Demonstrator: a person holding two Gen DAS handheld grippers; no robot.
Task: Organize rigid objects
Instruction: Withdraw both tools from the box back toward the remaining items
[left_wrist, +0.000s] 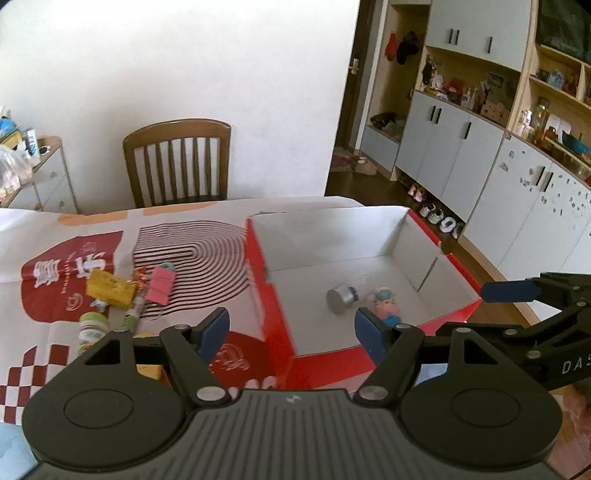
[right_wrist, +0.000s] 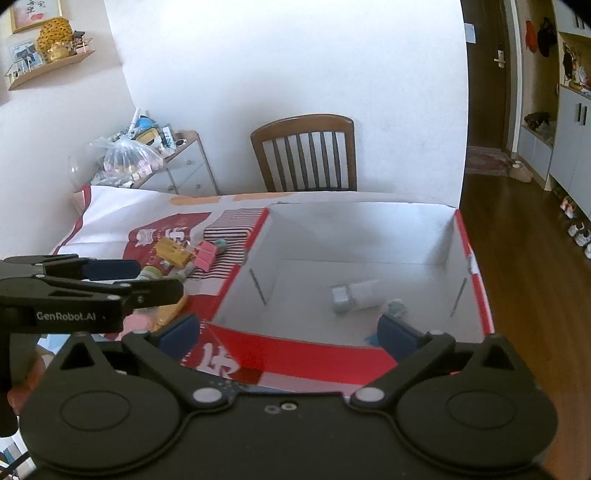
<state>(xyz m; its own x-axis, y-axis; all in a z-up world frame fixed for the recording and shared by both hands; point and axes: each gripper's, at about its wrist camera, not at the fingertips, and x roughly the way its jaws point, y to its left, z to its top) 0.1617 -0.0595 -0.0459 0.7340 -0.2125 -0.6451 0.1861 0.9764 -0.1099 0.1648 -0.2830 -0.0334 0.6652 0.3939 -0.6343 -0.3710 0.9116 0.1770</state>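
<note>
Two grippers, our left (left_wrist: 291, 328) and right (right_wrist: 290, 332), gape empty at lower frame. Beyond, we see a can (left_wrist: 341, 295) and figurine (left_wrist: 386, 304) inside the box (left_wrist: 258, 266), toys (left_wrist: 110, 291) left of it.

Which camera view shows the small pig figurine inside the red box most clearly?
The left wrist view shows it best: the pig figurine lies on the box floor beside a silver-capped bottle, pink face and blue top visible. In the right wrist view the figurine is blurred and partly hidden behind a tool finger.
</note>
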